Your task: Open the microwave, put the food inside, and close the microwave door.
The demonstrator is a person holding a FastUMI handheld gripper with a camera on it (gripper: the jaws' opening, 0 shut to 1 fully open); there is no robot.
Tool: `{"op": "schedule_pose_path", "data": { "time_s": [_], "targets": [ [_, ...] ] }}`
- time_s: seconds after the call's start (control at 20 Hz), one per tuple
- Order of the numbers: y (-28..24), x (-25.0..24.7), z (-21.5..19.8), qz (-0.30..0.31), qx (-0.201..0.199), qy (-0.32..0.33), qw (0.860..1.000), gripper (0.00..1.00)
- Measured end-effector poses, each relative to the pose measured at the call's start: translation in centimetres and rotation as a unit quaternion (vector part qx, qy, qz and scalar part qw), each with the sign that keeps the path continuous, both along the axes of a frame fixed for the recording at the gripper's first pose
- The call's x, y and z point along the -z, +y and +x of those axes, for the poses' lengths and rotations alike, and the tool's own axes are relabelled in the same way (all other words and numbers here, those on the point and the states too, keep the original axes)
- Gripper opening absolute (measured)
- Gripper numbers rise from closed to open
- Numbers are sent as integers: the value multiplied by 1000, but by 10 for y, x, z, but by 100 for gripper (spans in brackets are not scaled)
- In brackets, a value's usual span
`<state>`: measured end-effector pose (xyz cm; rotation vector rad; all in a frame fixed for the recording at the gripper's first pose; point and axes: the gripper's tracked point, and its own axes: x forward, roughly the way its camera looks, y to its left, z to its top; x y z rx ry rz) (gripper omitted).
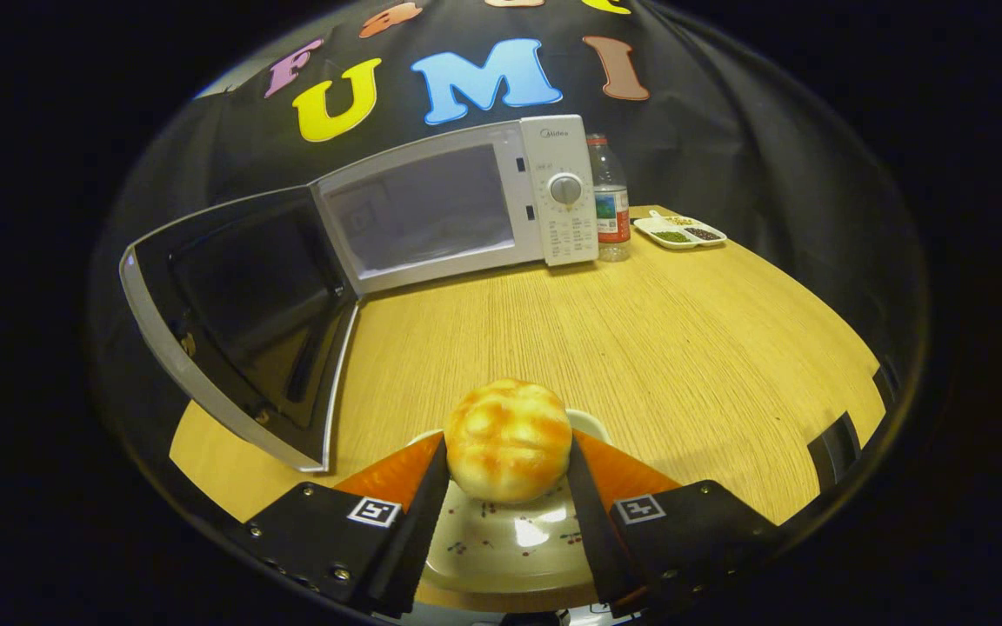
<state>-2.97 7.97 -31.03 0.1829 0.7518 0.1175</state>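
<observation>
A round golden bread bun (pixel 508 439) sits between my fingers, over a pale plate (pixel 510 552) with small cherry prints. My gripper (pixel 508 442) is shut on the bun, one finger against each of its sides. I cannot tell whether the bun still touches the plate. Beyond the fingers, at the back of the wooden table (pixel 640 348), stands the white microwave (pixel 564 191). Its door (pixel 240 322) is swung wide open to the left, and the pale cavity (pixel 423 217) looks empty.
A plastic water bottle (pixel 611 200) stands just right of the microwave. A small white tray (pixel 679 233) with compartments of seeds lies further right. The open door's edge reaches out over the table's left side, near the left finger.
</observation>
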Motion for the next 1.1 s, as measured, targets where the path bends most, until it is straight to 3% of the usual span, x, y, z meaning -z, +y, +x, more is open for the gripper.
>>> {"op": "schedule_pose_path", "data": {
  "time_s": [0.5,1.1],
  "targets": [
    [42,-51,101,77,-8,-58,995,74],
    [90,-56,190,136,-28,-89,986,74]
  ]
}}
